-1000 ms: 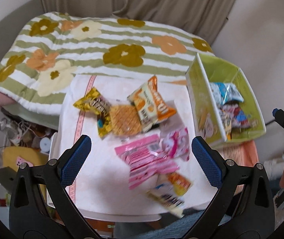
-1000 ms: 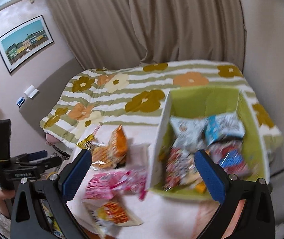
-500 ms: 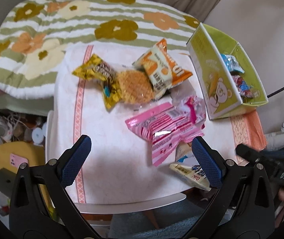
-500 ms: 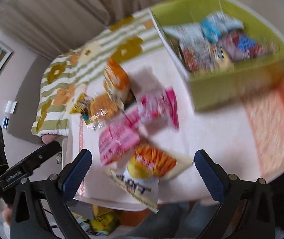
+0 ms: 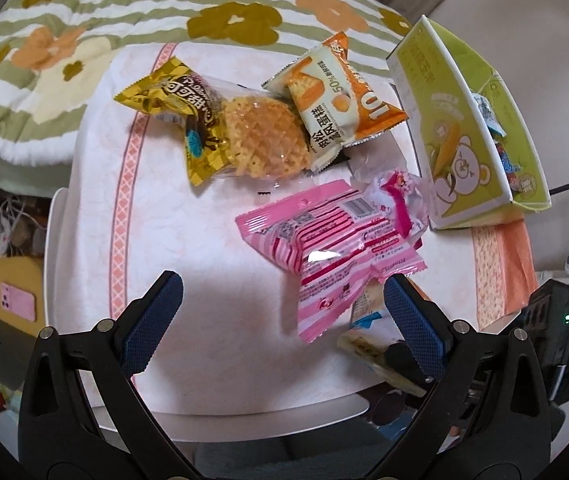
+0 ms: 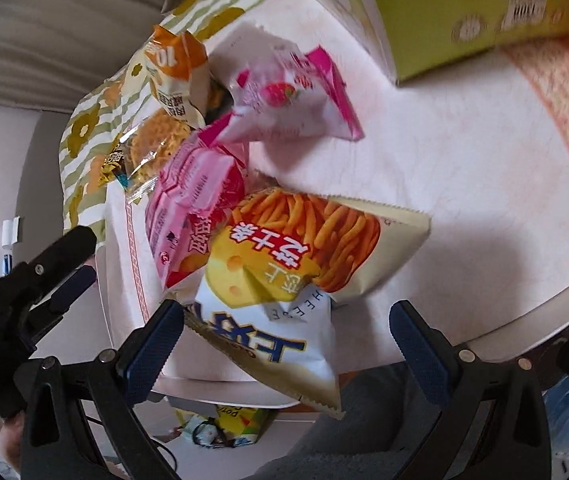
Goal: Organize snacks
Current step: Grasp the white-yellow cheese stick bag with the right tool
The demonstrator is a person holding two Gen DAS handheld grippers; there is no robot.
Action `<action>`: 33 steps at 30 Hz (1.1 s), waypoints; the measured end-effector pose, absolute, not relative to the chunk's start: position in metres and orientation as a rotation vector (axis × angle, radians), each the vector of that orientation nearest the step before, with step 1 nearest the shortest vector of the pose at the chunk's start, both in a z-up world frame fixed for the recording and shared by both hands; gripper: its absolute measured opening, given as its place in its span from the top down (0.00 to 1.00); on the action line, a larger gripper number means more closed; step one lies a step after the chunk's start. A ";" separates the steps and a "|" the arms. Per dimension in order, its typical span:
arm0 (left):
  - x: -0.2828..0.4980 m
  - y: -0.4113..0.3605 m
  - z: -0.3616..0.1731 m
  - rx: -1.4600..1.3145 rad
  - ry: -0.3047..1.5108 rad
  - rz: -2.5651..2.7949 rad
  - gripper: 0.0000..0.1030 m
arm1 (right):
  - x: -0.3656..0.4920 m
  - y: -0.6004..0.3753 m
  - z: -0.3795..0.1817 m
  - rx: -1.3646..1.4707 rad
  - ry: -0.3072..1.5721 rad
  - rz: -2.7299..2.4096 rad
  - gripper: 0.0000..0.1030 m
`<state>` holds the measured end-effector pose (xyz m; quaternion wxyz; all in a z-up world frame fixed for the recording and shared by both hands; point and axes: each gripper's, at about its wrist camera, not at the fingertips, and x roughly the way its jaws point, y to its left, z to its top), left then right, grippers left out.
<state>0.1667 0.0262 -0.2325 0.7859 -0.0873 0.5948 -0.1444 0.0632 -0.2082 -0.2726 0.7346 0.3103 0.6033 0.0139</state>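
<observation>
Both grippers remain wide open and empty, but my right gripper (image 6: 286,334) has swung down from over the green box (image 6: 468,4) to straddle the cheese-stick bag (image 6: 284,264) at the table's near edge, so pickup looks next.

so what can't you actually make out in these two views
- Green cardboard box contents: left wrist view, its near wall hides most; right wrist view cuts it off at the top edge.
- Cheese-stick snack bag: left wrist view, mostly behind the striped pink packet and left tool finger.
</observation>
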 end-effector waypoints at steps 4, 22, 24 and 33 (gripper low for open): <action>0.171 0.015 -0.232 -0.179 1.283 -0.313 0.03 | 0.066 -0.215 -0.272 0.705 1.307 0.036 0.01; 0.200 -0.029 -0.246 -0.177 1.325 -0.259 0.03 | 0.070 -0.237 -0.267 0.669 1.320 0.153 0.44; 0.205 -0.034 -0.250 -0.163 1.334 -0.238 0.03 | 0.068 -0.240 -0.263 0.635 1.312 0.160 0.45; 0.219 -0.041 -0.274 -0.184 1.426 -0.165 0.03 | 0.066 -0.244 -0.256 0.518 1.294 0.194 0.46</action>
